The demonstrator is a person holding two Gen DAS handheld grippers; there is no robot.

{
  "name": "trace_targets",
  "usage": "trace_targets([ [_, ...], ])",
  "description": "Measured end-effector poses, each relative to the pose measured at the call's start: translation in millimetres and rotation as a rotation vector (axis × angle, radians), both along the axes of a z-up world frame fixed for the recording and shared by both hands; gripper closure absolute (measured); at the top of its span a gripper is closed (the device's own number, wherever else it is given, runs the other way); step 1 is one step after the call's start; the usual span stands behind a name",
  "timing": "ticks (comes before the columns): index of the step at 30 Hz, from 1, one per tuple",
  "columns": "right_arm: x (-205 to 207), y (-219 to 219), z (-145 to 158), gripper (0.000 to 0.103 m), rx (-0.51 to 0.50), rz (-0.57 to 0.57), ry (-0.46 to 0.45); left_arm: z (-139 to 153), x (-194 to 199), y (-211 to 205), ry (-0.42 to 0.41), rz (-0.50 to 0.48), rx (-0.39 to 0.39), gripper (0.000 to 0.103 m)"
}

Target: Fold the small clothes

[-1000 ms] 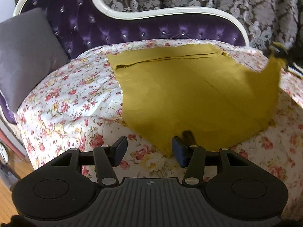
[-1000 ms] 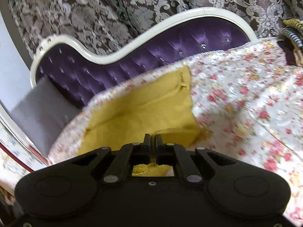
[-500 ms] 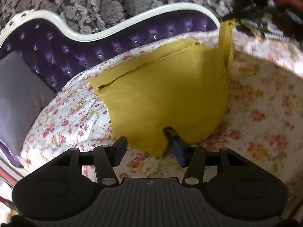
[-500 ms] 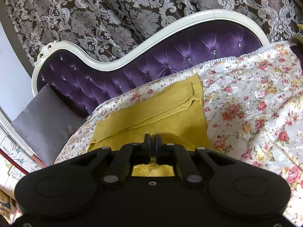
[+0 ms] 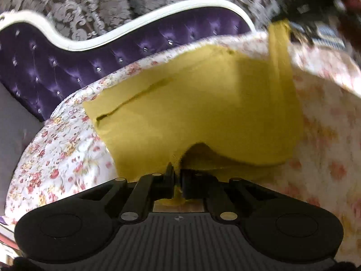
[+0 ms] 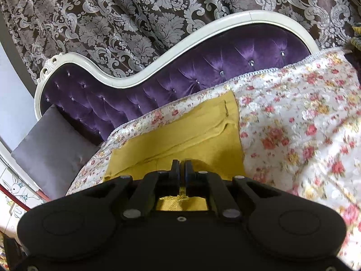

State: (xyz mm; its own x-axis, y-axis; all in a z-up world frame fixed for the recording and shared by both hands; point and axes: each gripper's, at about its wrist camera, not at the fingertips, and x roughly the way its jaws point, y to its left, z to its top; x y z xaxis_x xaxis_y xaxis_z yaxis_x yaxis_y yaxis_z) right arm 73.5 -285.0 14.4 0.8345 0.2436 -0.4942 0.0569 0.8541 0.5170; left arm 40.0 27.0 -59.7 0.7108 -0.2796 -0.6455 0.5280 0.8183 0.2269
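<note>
Where the patterned grey-and-brown damask curtain (image 6: 140,22) hangs as a backdrop, a purple tufted velvet headboard with a curved white frame (image 6: 203,67) rises behind a bed draped in a white quilt printed with red and yellow flowers (image 5: 61,158). A plain grey cushion (image 6: 52,144) leans at the headboard's low end, left of the quilt in both views.

On the quilt lies the mustard-yellow fabric garment (image 5: 203,113), the task's piece, mostly spread flat with a seam line running across its far part. In the left wrist view its near edge is lifted into a small arch, and its far right corner is pulled up as a narrow strip toward a blurred dark shape at the top right, which cannot be made out clearly.

The left gripper (image 5: 177,176) has its jaws together, clamped on the near edge of the mustard cloth, a bit of yellow showing between them. The right gripper (image 6: 182,176) likewise has its jaws pressed together on a fold of the same garment, with yellow fabric bunched beneath and behind the black linkage.
</note>
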Motion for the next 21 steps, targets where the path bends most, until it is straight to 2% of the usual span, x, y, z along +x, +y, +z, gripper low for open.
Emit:
trace_targets([
  [5, 39, -11, 6, 0.093, -0.009, -0.024, -0.023, 22, 64, 8, -0.009, 0.083, -0.061, 0.097],
  [9, 81, -20, -3, 0.093, -0.014, -0.041, 0.0, 27, 129, 17, 0.055, 0.177, -0.118, 0.097],
  [11, 103, -21, -13, 0.093, -0.039, -0.049, 0.026, 25, 157, 24, 0.102, 0.225, -0.159, 0.094],
  [13, 120, -21, -23, 0.093, -0.064, -0.055, 0.051, 19, 174, 32, 0.132, 0.281, -0.203, 0.093],
  [15, 131, -22, -34, 0.09, -0.087, -0.061, 0.072, 13, 192, 40, 0.179, 0.332, -0.24, 0.092],
  [16, 134, -24, -38, 0.083, -0.102, -0.066, 0.074, 12, 195, 46, 0.186, 0.353, -0.258, 0.092],
  [18, 133, -27, -40, 0.082, -0.127, -0.076, 0.072, 12, 200, 57, 0.193, 0.38, -0.288, 0.081],
  [19, 131, -30, -40, 0.082, -0.131, -0.076, 0.064, 12, 197, 62, 0.188, 0.384, -0.301, 0.065],
  [20, 127, -33, -41, 0.082, -0.131, -0.071, 0.059, 13, 195, 66, 0.188, 0.384, -0.311, 0.057],
  [21, 124, -35, -41, 0.082, -0.133, -0.065, 0.057, 14, 191, 69, 0.19, 0.382, -0.323, 0.057],
])
